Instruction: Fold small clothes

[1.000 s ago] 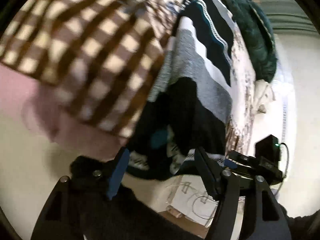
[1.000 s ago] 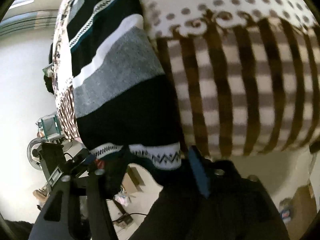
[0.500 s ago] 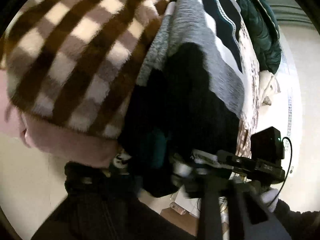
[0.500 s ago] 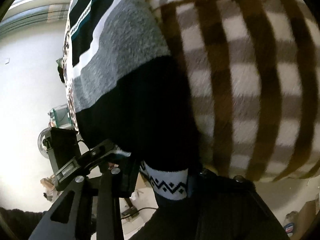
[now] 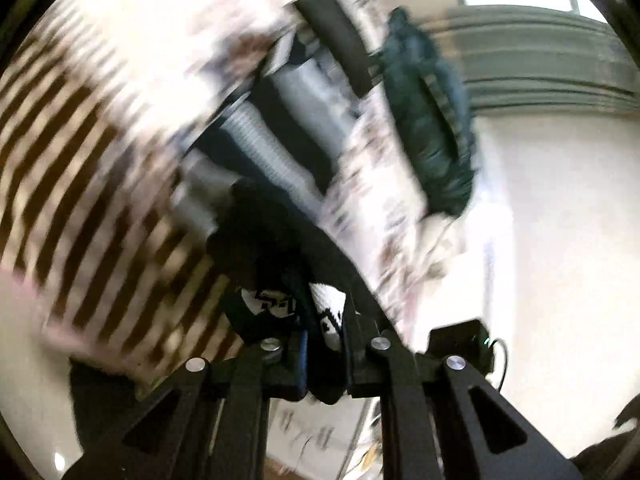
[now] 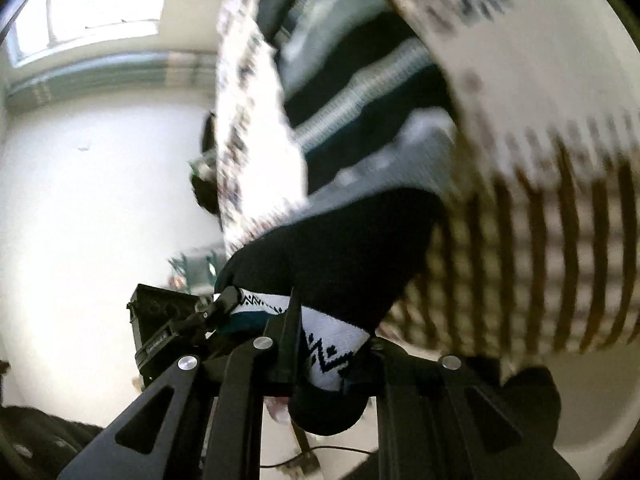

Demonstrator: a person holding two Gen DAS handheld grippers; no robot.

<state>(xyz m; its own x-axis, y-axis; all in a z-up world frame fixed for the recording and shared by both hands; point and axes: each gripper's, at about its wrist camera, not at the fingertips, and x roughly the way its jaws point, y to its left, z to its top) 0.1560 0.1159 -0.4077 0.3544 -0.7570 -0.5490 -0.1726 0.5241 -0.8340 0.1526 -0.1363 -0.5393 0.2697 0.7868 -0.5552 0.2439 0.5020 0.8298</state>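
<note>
- Both of my grippers, left gripper (image 5: 325,334) and right gripper (image 6: 334,346), are clamped on the striped sweater (image 6: 352,248) hem.
- Sweater lies on the checked blanket (image 6: 532,264); I judge folding barely begun.

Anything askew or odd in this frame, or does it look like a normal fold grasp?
Nothing stands out. Left gripper and right gripper each clamp the striped sweater hem; the only flaw is motion blur.

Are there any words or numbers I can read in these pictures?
Black box beside the right claw: small white lettering, too tiny and blurred to read.
Sweater cuff: zigzag pattern only, no letters.
Left view: sweater, left claw, no text.
</note>
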